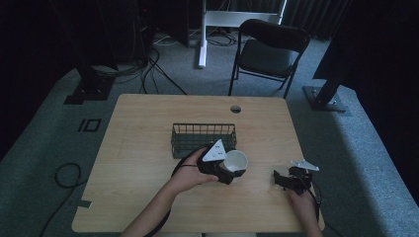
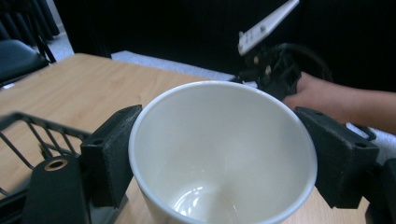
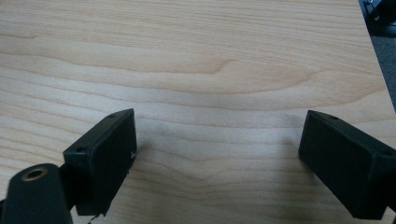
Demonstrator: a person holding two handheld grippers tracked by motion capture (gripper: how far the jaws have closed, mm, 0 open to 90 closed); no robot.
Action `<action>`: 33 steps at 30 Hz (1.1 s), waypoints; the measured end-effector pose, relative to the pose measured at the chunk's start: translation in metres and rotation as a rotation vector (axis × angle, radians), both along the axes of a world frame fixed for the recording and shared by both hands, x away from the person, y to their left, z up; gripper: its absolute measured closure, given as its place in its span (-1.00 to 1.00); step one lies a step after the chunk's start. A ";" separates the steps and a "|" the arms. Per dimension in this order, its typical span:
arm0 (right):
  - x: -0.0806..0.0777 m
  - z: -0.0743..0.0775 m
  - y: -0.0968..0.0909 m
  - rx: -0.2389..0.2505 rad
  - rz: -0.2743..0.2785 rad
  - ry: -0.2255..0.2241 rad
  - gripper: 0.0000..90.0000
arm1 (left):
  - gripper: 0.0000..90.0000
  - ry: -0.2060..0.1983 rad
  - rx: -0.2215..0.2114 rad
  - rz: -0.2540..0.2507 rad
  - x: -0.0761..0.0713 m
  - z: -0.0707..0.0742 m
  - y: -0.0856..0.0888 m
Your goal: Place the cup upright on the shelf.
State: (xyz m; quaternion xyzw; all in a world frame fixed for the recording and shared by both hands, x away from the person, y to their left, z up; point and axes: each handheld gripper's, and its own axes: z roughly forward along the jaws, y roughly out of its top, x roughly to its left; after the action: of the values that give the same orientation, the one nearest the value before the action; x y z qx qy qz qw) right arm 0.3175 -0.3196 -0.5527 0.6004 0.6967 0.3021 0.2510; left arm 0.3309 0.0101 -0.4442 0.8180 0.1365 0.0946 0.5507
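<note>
Black pads of our left tongs [image 2: 219,158] clamp the white cup [image 2: 222,149] by its sides, keeping it upright beside the wire basket [image 1: 203,138]. Our right tongs [image 3: 219,163] rest open over the desk [image 3: 196,56], out of the way.

What we cannot make out

In the left gripper view the cup's [image 2: 223,154] base and lower wall run off the bottom edge, and its sides hide the faces of the left gripper's [image 2: 219,154] jaws where they meet it. The basket [image 2: 28,135] is cut by the left edge there, so we see only one corner. In the high view the left gripper [image 1: 228,174] covers the basket's near right corner, and the person's forearms leave by the bottom edge. The right gripper's [image 3: 217,154] right jaw is clipped at the right edge of its own view.
</note>
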 end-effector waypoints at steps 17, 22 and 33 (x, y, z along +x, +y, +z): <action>0.000 0.000 0.000 -0.001 0.000 -0.001 -0.76 | -0.56 -0.070 -0.052 0.133 0.014 0.046 0.021; 0.000 0.000 0.000 -0.001 0.001 -0.001 -0.76 | -0.56 -0.090 -0.047 0.230 0.023 0.052 0.031; 0.000 0.000 0.000 -0.001 0.000 -0.001 -0.76 | -0.56 -0.070 -0.085 0.465 0.040 0.056 0.052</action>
State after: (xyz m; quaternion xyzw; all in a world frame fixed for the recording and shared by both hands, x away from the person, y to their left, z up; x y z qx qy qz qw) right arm 0.3176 -0.3196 -0.5528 0.6000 0.6966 0.3022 0.2517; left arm 0.3710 0.0621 -0.3885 0.7368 0.3059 0.2416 0.5524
